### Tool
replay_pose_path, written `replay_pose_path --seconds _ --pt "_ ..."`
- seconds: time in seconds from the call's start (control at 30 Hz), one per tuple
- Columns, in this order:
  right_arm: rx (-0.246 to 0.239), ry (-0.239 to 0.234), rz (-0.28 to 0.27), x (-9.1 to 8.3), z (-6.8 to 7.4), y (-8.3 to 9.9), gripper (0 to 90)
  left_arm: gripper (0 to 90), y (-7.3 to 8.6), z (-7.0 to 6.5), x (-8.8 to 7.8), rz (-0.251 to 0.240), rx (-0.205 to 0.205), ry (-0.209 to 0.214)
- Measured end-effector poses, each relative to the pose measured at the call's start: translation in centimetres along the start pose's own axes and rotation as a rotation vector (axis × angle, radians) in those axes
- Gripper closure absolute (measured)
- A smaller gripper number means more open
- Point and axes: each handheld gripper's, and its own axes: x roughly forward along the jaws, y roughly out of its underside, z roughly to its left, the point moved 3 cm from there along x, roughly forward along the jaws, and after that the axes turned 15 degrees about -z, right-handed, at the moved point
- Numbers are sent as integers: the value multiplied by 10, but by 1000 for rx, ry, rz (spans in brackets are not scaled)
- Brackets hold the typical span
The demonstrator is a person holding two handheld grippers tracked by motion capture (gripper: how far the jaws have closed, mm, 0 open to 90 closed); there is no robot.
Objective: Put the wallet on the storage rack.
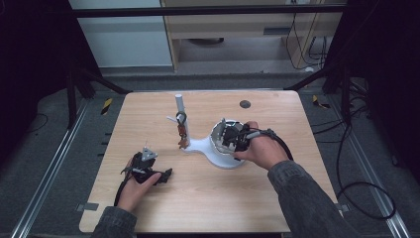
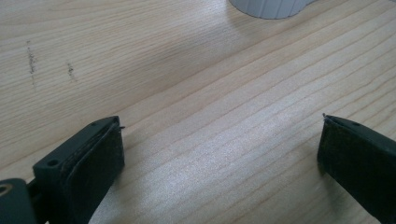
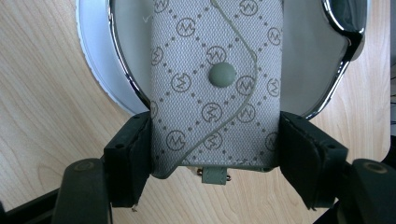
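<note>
Right tongs [image 3: 215, 154] pinch the grey pouch [image 3: 217, 84], top cut off; left tongs [image 2: 219, 158] spread.

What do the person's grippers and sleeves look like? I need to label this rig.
Both grippers are black with flat padded jaws. The left gripper carries a grey three-cornered plate; a black cable trails from the right gripper. Both sleeves are dark grey denim-like fabric.
</note>
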Motion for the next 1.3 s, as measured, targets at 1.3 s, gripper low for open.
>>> replay_pose_path --seconds 1.3 --pt "57 -30 -17 6 -5 -4 292 0 0 0 0 0 1 2"
